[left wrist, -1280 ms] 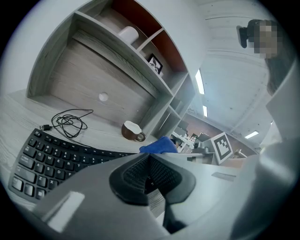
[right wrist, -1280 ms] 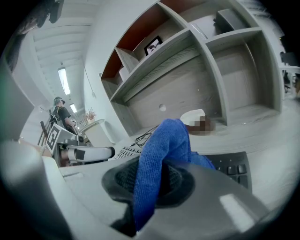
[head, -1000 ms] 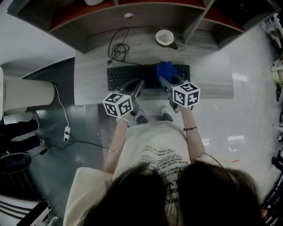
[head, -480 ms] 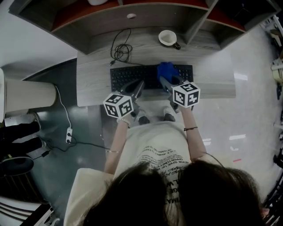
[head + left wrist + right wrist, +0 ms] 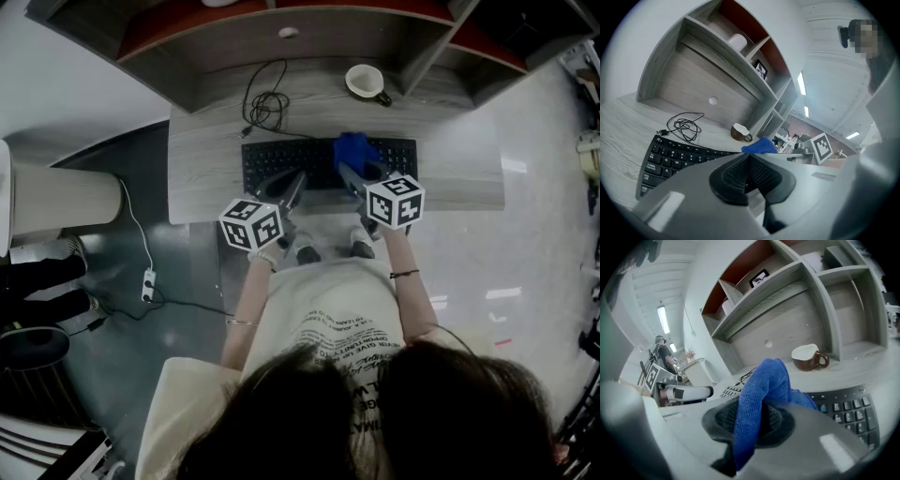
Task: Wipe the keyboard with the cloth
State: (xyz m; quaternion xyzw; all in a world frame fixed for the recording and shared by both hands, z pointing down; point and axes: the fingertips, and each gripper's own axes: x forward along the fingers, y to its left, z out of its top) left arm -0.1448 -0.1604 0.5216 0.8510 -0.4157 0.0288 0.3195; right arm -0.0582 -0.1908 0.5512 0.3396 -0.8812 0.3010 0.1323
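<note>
We see a grey wooden desk with a long black keyboard lying flat on it. The keyboard sits close to the near edge of the desk.

The right gripper has its two jaws squeezed onto a soft blue cloth. The cloth is bunched up. One part sticks up past the jaws and one part hangs down between them. The cloth is over the right half of the keyboard, out by the far row of keys. We cannot tell if it is pressing on the keys.

The left gripper is just beside the right one, on its left. Its jaws are pressed together with nothing in between. It is above the near edge of the keyboard, around the middle. We cannot tell if it touches the keys.

Far behind the keyboard, on the right, stands a little cup that is brown outside and white inside. Its handle points right. To the left of the cup lies a thin black cable in a messy loop, just past the far left end of the keyboard. Down on the floor to the left lies a white power strip.
</note>
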